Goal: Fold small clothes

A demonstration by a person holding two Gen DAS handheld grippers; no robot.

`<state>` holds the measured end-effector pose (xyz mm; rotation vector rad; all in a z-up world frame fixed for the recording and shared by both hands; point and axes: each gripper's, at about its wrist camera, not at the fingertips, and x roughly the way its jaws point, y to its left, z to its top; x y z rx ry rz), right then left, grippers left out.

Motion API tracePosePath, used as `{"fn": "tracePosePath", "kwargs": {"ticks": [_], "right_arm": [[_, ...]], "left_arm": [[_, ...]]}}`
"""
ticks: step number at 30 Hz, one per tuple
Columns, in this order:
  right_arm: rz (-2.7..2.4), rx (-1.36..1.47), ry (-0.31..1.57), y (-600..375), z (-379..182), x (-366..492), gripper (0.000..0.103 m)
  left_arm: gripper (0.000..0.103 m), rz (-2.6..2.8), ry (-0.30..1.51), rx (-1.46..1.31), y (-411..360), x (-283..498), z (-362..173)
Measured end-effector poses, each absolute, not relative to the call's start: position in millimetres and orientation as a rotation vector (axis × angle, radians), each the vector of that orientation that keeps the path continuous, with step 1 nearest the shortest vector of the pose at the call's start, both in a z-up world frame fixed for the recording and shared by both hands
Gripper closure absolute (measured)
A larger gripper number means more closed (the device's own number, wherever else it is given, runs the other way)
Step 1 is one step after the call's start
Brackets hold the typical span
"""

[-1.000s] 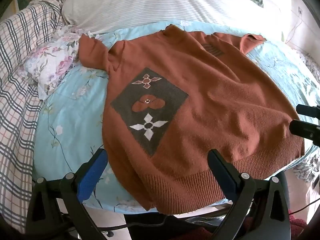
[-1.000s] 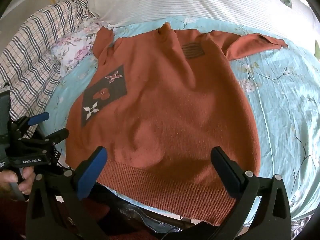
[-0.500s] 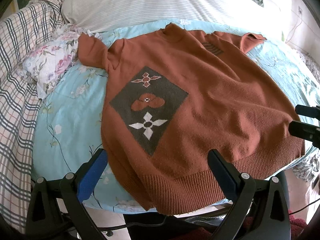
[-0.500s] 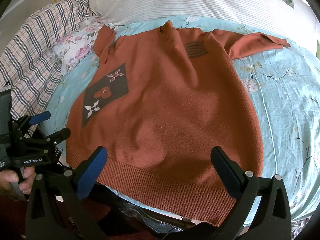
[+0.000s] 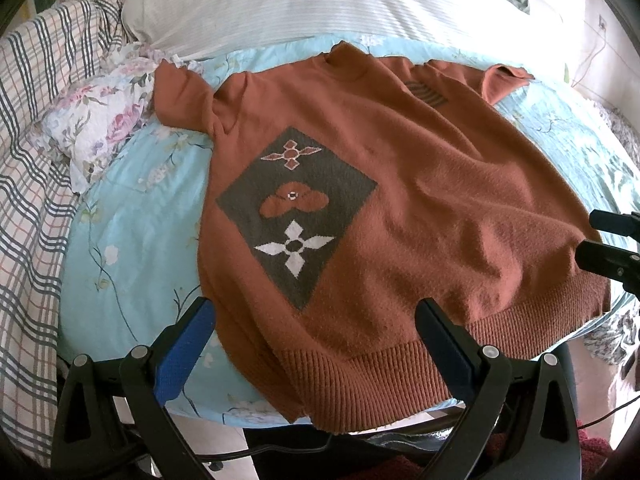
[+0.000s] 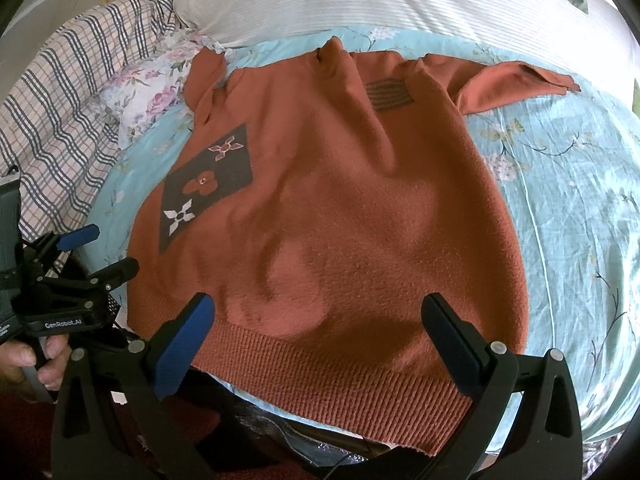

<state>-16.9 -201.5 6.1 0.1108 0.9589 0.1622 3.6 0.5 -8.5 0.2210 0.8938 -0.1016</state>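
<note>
Left wrist view looks over one rust-orange knitted sweater spread flat, front up, on a light-blue floral bedsheet covering the bed. Its ribbed hem lies nearest the camera at the bed's edge, the collar points away, and two short sleeves stretch out to either side. One dark grey diamond patch on the chest carries three flower motifs: a pinkish one, an orange one and a white one. One small grey striped patch sits near the opposite shoulder.

One left hand-held gripper hovers just above the hem, released, its two fingers spread wide with nothing between them; one finger pad is blue. One right hand-held gripper is likewise released over the hem, fingers wide apart and grasping nothing. From the right wrist view the left tool also shows at the left edge, held by the person's hand.

Beyond the sweater lie one white striped pillow, one crumpled pink-flowered cloth beside the left sleeve, and one plaid checked blanket along the left side.
</note>
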Motion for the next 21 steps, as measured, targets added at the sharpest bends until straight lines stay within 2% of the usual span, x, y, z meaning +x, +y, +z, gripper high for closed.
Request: {"fn": "tracePosePath", "kwargs": {"ticks": [4,21], "right_arm": [[0.163,0.110,0.957,-202,5,-16,0.000],[0.165,0.209,0.964,-226,5,0,0.000]], "left_arm": [[0.003,-0.087,0.841,0.244,-1,5,-8],[0.003,-0.092,0.869,0.230,-4,22,-13]]}}
